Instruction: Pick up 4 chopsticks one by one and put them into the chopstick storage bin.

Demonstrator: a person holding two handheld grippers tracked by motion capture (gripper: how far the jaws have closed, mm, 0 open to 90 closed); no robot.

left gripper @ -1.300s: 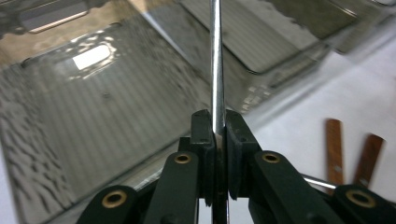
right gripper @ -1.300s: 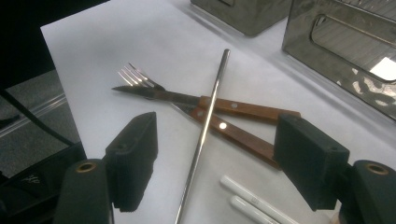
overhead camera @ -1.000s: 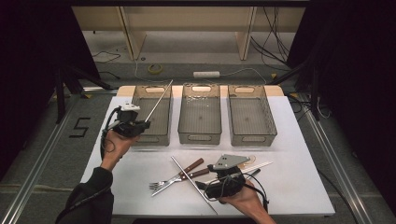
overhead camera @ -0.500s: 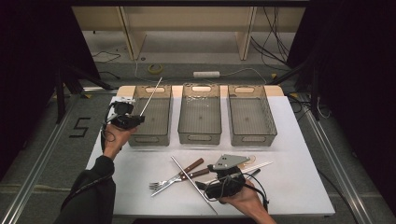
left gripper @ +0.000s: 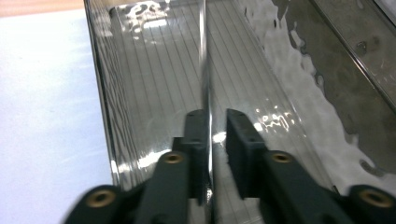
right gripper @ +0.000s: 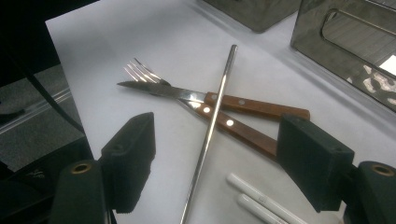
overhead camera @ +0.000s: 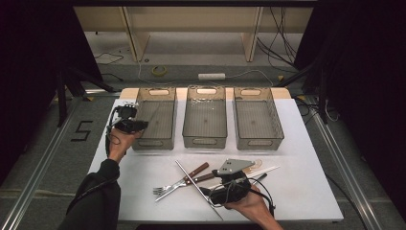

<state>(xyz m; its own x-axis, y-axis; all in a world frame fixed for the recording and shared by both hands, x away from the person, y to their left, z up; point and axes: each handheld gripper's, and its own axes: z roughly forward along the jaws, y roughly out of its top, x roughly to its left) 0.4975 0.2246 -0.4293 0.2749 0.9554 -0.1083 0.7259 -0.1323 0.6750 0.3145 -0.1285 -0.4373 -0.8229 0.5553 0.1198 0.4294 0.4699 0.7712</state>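
Observation:
My left gripper [overhead camera: 142, 125] hovers at the near left corner of the left clear bin [overhead camera: 154, 143], pointing into it. A thin metal rod [left gripper: 203, 70] stands between its jaws over the bin's ribbed floor. The jaws have just been opening: the rod lies against the left pad [left gripper: 195, 135], with a gap to the right pad. My right gripper [right gripper: 219, 140] rests open near the table's front edge [overhead camera: 207, 191], above a second metal rod [right gripper: 212, 121] that crosses a fork [right gripper: 142, 70] and a wooden-handled knife [right gripper: 257, 106].
A middle bin [overhead camera: 205, 141] and a right bin [overhead camera: 258, 143] stand beside the left one. Two white chopsticks [right gripper: 254, 193] lie near my right gripper. The white tabletop [overhead camera: 306, 182] has free room at the right front. Cables and shelving sit behind the table.
My left hand has shifted left and down toward the left bin's near corner, and the rod it carried has dropped from slanting high over the bin to low inside it. The right hand has stayed put.

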